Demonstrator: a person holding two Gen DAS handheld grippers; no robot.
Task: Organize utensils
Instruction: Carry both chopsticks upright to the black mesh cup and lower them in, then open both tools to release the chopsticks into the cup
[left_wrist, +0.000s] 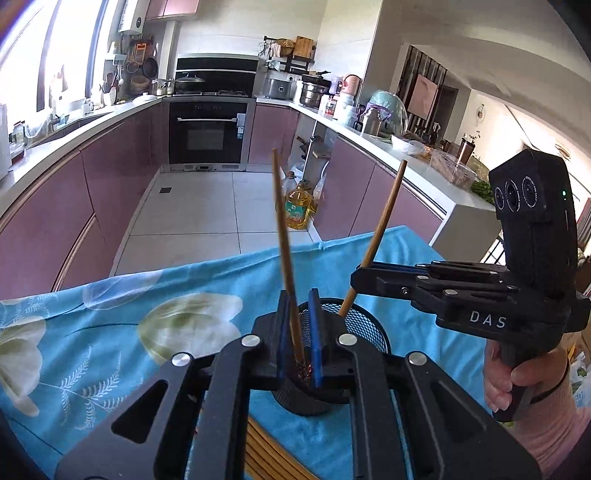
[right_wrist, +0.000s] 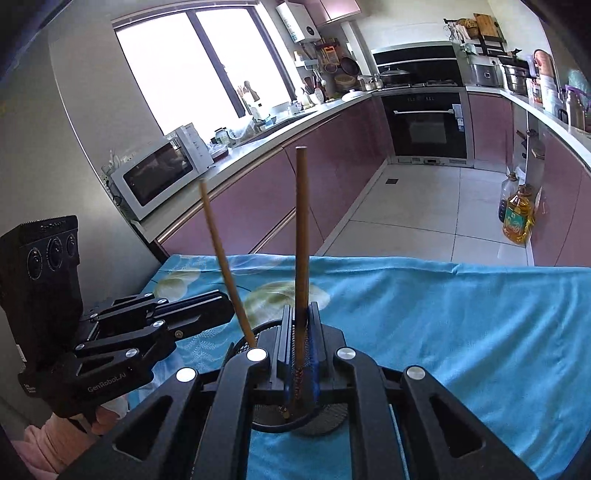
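Two chopsticks are going into the cup at once, one per claw. The left claw (left_wrist: 299, 332) sits right over the black mesh cup (left_wrist: 364, 326), its blue-lined jaws parted a little; the left chopstick (left_wrist: 282, 240) stands between them, leaning on the left pad with a clear gap to the right one, its dark patterned tip down inside the cup. So that stick looks let go rather than pinched. The right claw (left_wrist: 364, 275) comes in from the side just above the rim, jaws near enough closed around the right chopstick (left_wrist: 384, 214), which slants down past them into the mesh; in its own view the stick rises straight up from between the pads. Risks from here, as I read it: the loose stick is tall, thin and smooth, and any nudge from the withdrawing left jaws could tip it out over the rim. The cup is light wire mesh on a soft, wrinkled blue floral cloth (left_wrist: 110, 332), so a sideways drag by either claw could topple it. A narrow tip could also snag in the mesh holes.
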